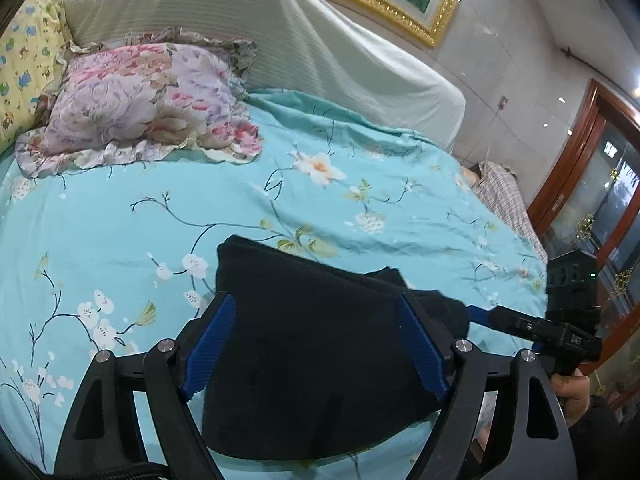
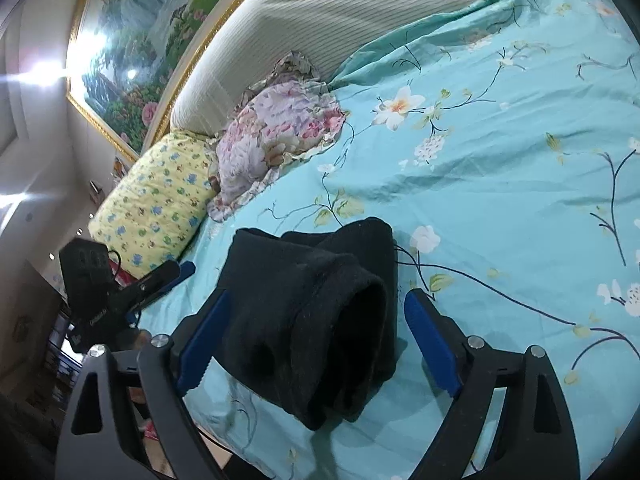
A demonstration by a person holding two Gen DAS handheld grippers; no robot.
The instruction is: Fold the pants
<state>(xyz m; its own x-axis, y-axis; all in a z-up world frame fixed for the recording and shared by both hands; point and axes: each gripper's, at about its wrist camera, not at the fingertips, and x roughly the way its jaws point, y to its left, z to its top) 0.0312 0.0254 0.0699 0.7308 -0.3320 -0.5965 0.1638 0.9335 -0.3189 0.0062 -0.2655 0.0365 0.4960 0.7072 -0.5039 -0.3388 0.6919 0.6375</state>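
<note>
While the folded black fleece pants [image 2: 316,320] lie in a compact bundle on the turquoise flower-printed bedsheet [image 2: 500,200], the right gripper [image 2: 316,344] and left gripper [image 1: 316,344] each straddle the bundle with blue-padded jaws spread wide, gripping nothing.

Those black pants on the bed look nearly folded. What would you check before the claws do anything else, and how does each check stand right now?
1. Black pants lie in a folded bundle on the blue floral sheet: ok.
2. Right claw open, pads clear of the cloth: ok.
3. Left claw open: ok. Whether its pads touch the cloth: cannot tell.
4. Bundle edges lined up neatly: not ok, one thick layer bulges near the right claw.
5. Pink floral pillow and yellow pillow well clear of the pants: ok.
</note>
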